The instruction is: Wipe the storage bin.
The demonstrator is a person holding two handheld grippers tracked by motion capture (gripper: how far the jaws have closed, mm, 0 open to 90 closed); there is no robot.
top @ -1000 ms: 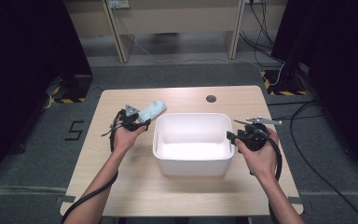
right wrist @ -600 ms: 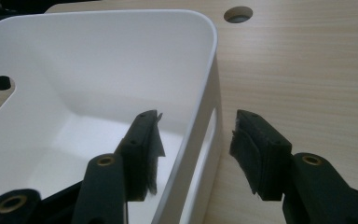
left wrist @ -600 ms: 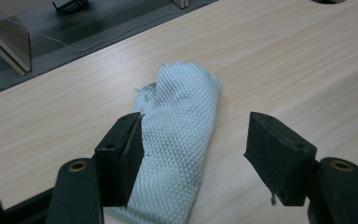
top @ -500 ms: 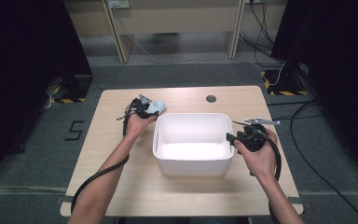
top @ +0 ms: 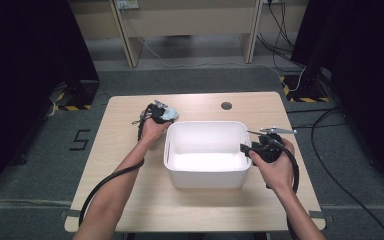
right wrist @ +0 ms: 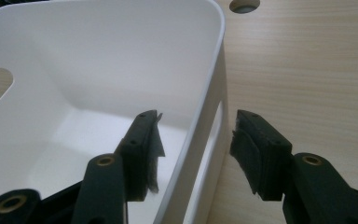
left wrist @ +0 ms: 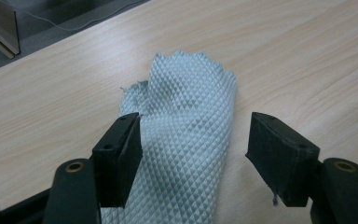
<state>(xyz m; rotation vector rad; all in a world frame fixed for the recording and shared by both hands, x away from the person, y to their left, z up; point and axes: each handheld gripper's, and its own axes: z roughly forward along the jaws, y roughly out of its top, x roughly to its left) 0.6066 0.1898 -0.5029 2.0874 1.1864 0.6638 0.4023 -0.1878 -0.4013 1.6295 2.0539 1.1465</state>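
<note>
Wooden table (top: 130,195) carries a white tub (top: 207,154) in the middle, inside bare. Pale blue cloth (left wrist: 182,126) lies on the table just beside the tub's far left corner, not in it yet. Left tongs (left wrist: 193,156) stand wide, jaws either side of the cloth (no squeeze showing). Right tongs (right wrist: 193,154) are wide too, straddling the tub's right wall, one jaw inside, one outside. Judged: nothing gripped; grabbing and moving the cloth remains.
</note>
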